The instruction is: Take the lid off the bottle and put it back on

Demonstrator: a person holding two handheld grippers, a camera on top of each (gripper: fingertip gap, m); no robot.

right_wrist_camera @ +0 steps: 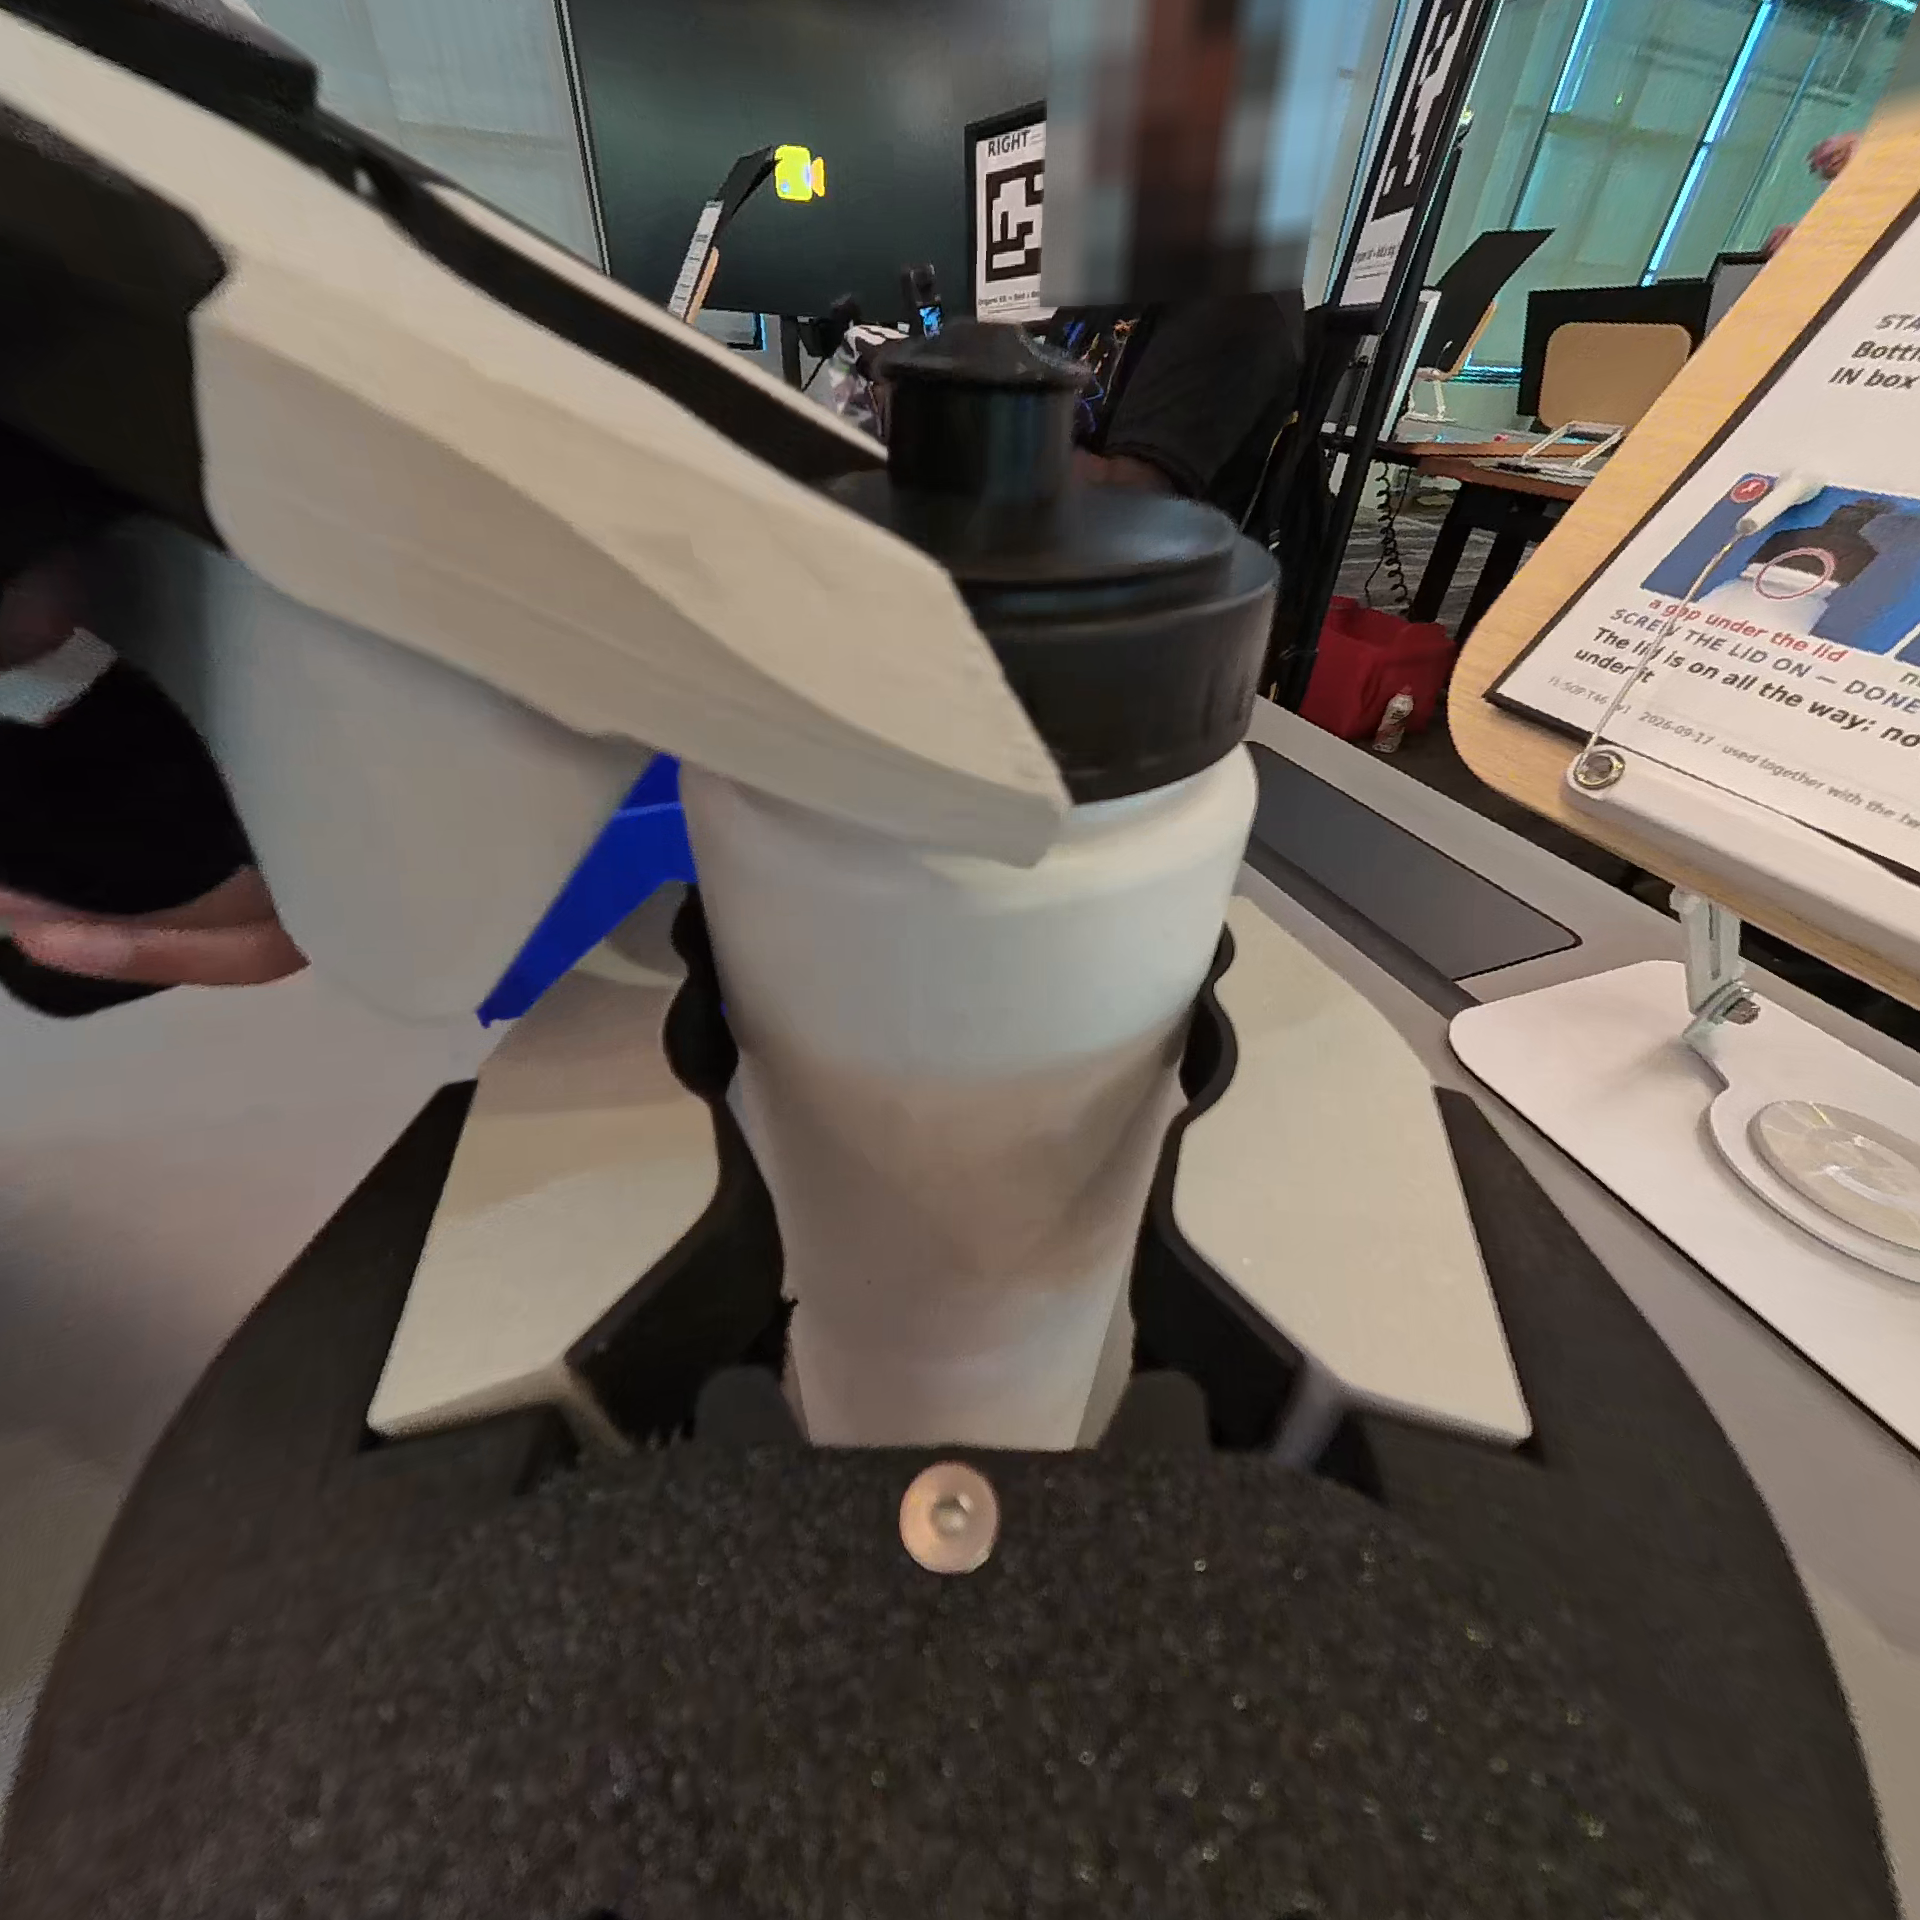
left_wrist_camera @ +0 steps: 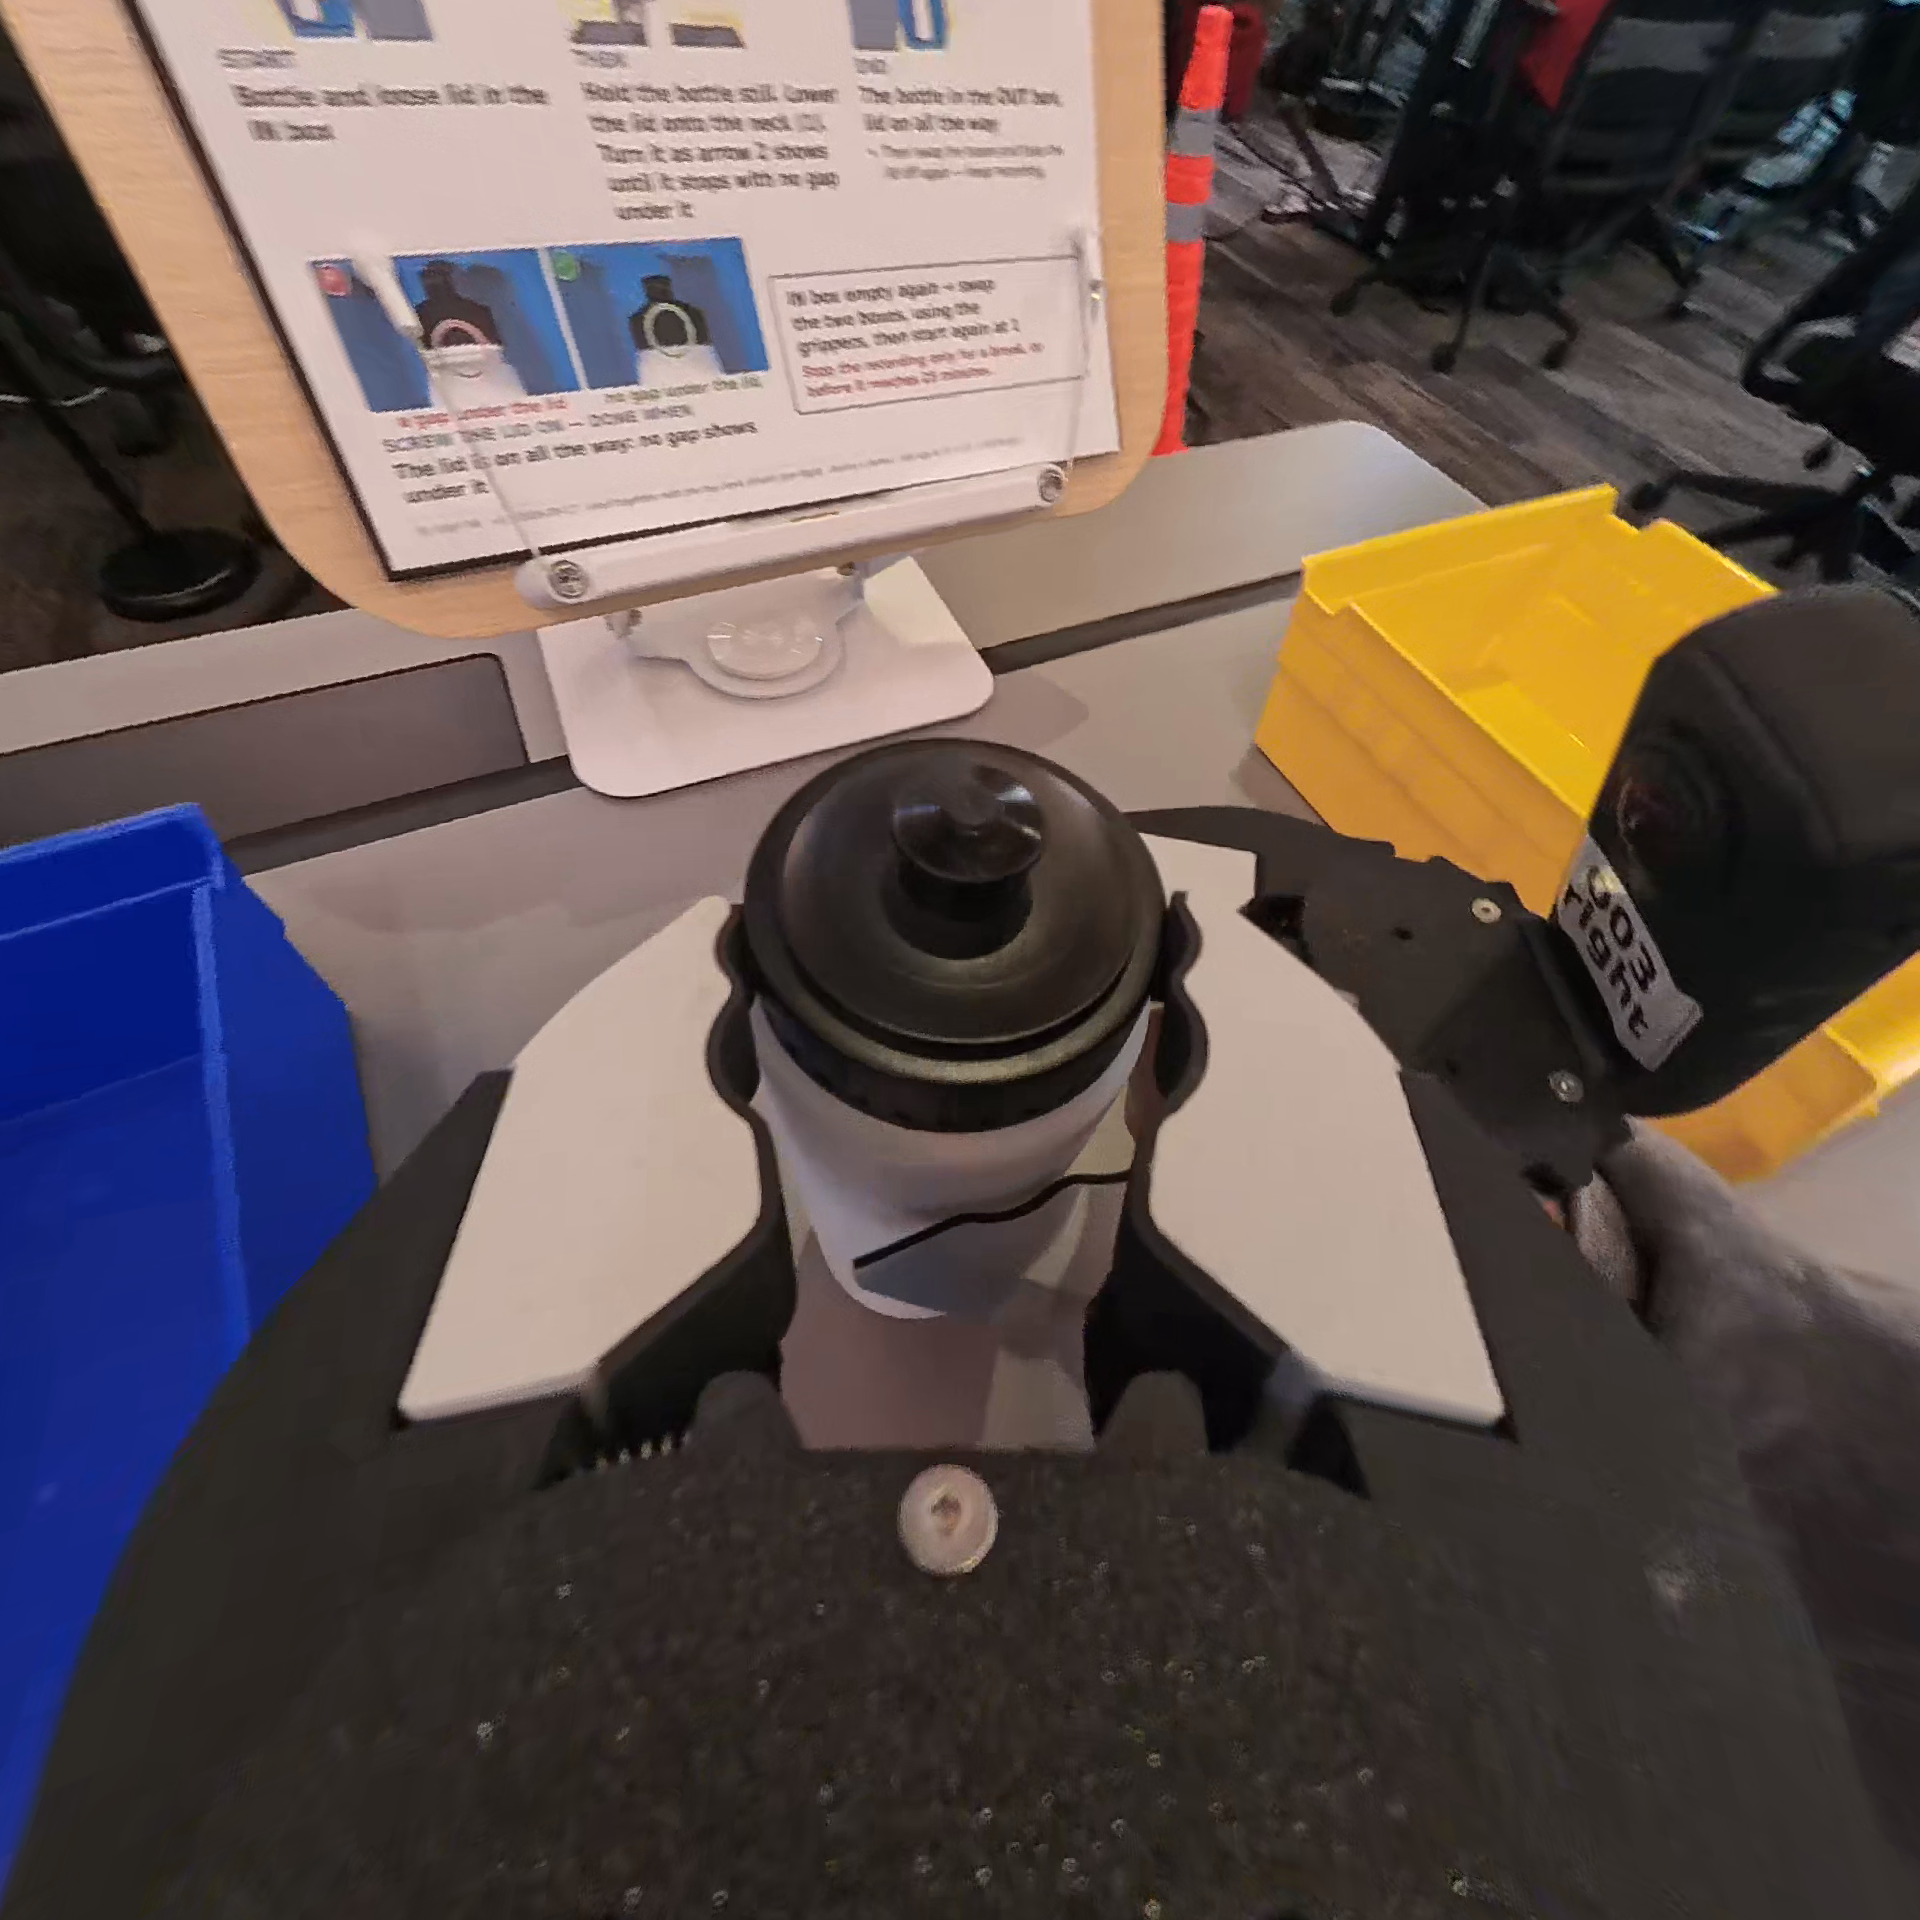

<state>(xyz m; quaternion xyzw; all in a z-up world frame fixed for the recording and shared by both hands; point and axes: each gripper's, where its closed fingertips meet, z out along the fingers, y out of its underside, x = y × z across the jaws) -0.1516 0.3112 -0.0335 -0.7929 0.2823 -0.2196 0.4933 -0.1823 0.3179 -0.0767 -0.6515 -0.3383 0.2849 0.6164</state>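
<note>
Left gripper [left_wrist_camera: 951,971] clamps lid [left_wrist_camera: 951,935]; right gripper [right_wrist_camera: 951,1049] grips bottle [right_wrist_camera: 966,956] — base hidden, seemingly upright.

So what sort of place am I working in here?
Likely an office-style data-collection lab: an instruction board on the grey table, blue bin and yellow bin, office chairs behind.

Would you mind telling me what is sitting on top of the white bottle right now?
A black lid with a pull spout sits on the white bottle. The left gripper grips the lid's rim, hiding part of it. The bottle's neck and threads are covered.
</note>
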